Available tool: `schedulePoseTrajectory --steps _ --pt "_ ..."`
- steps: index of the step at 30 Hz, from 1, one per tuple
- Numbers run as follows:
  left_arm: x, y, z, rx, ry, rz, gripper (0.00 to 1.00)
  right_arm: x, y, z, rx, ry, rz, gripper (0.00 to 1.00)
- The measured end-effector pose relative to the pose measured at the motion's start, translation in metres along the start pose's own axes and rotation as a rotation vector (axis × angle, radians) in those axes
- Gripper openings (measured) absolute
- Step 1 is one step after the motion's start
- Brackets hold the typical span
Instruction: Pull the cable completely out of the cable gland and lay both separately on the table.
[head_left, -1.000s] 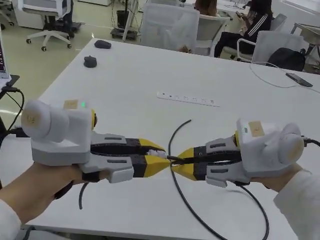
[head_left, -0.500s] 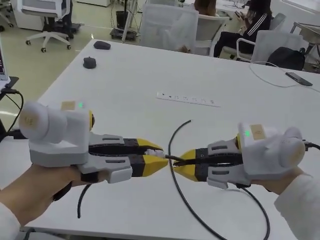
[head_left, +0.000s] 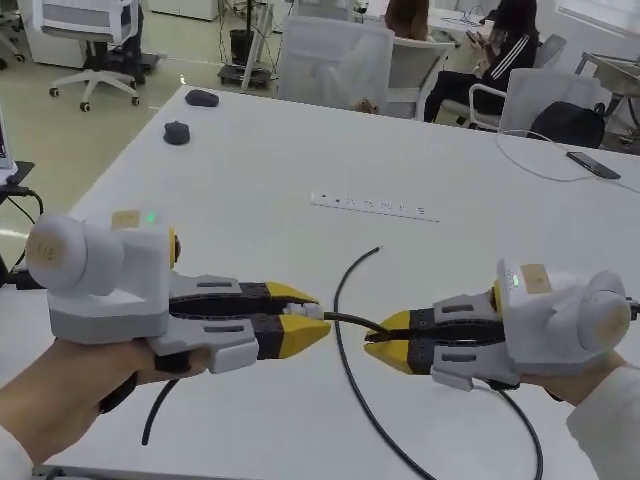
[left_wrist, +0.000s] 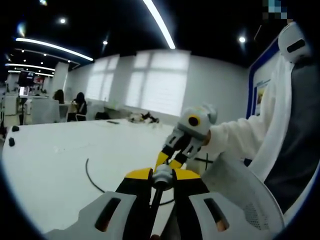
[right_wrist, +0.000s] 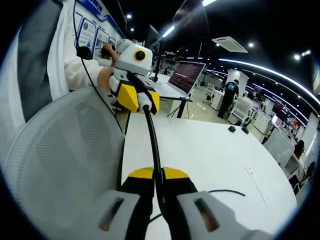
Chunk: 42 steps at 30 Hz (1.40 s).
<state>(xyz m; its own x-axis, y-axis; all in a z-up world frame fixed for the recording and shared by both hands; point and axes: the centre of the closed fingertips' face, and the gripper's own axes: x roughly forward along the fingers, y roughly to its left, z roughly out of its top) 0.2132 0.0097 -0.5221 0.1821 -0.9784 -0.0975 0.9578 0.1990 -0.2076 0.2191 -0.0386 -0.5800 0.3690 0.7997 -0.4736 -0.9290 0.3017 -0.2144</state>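
Left gripper (head_left: 318, 322) clamped on the white cable gland (head_left: 313, 312), right gripper (head_left: 376, 344) pinched shut on the black cable (head_left: 347, 320). Tips were nearly touching a second ago; now they're apart, with a short run of cable bared between them, still entering the gland. Beyond, the cable's free end curves over the table (head_left: 250, 170), short of a power strip (head_left: 370, 205).
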Motion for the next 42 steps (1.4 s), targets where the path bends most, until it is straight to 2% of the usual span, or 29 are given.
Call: schedulePoseTrajectory --steps 6,13,27,33,38,42 --pt "0.000 0.000 -0.001 0.004 0.006 0.004 0.17 -0.003 -0.001 -0.009 0.016 0.015 -0.010 0.03" --pt "-0.003 0.004 0.003 -0.002 -0.011 0.021 0.17 -0.010 -0.003 -0.019 0.033 0.032 -0.024 0.03" --pt "-0.001 0.002 0.001 0.003 0.001 0.009 0.17 -0.010 -0.001 -0.023 0.048 0.038 -0.021 0.03" --pt "0.001 -0.003 0.000 0.007 0.005 -0.011 0.17 -0.008 -0.001 -0.026 0.089 0.058 -0.012 0.05" --pt "0.002 -0.004 -0.001 0.007 0.009 -0.021 0.17 -0.004 -0.005 -0.016 0.099 0.036 -0.028 0.14" --pt "0.003 -0.005 -0.002 0.008 0.012 -0.023 0.17 0.000 -0.004 0.000 0.061 0.015 -0.014 0.15"
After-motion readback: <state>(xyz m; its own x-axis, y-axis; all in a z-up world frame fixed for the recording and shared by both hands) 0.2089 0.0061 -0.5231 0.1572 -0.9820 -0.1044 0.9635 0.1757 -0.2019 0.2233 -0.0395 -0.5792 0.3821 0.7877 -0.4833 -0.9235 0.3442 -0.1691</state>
